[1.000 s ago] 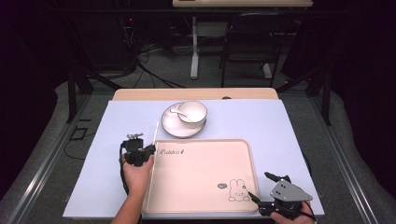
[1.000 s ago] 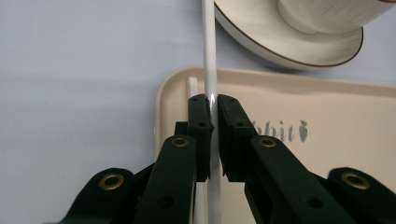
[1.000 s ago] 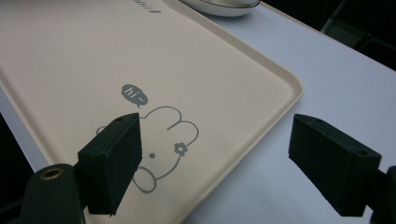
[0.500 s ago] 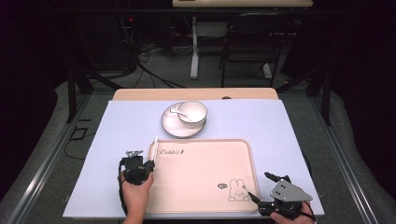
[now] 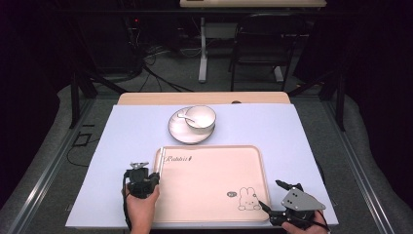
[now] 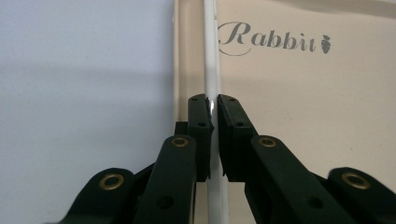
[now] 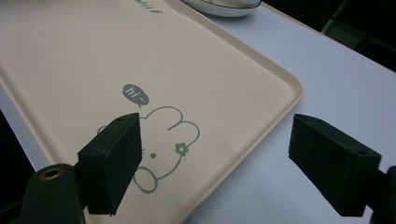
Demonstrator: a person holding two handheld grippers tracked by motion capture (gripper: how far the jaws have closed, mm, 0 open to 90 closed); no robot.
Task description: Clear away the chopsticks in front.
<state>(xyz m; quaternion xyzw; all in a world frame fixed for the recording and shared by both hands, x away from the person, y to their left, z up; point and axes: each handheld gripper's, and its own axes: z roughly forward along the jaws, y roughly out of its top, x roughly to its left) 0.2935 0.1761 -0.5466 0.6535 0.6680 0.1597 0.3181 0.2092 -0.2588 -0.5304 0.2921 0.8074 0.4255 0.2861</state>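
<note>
Left gripper view — white stick clamped between left tongs.

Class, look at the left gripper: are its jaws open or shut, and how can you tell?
Shut. In the left gripper view, the left gripper has both black pads pressed against a thin white stick lying along the tray edge.

The left gripper is a compact black block with a small metal bracket on top and a black cable trailing from it at the lower left of the high view. The right gripper carries a grey three-cornered plate dotted with screws. In the gripper views, both have matte black jaws with brass-coloured pivot rivets and square pads.
</note>
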